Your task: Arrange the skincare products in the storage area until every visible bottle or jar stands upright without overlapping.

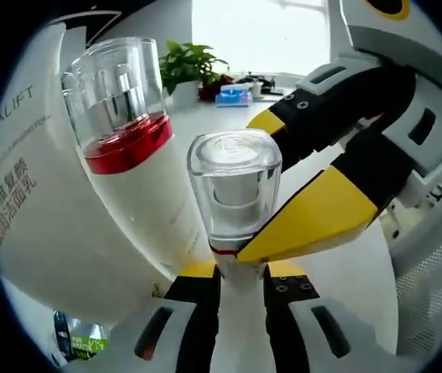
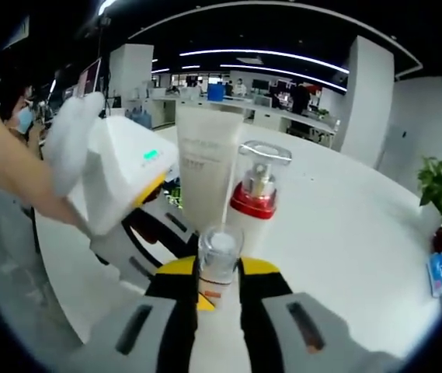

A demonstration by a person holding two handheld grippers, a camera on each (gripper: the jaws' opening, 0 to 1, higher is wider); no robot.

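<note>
A small white bottle with a clear square cap [image 1: 234,194] stands on the white table [image 2: 345,233]. The left gripper [image 1: 241,284] and the right gripper [image 2: 219,281] both squeeze it. Just beside it stand a white pump bottle with a red collar [image 2: 252,203] and a tall white tube [image 2: 207,167].

The small bottle [image 1: 234,203] has a clear cap and thin red ring. The pump bottle [image 1: 131,155] is white with a red collar; the tube [image 2: 207,165] cream-white. Both grippers' jaws are black, tipped yellow.
</note>
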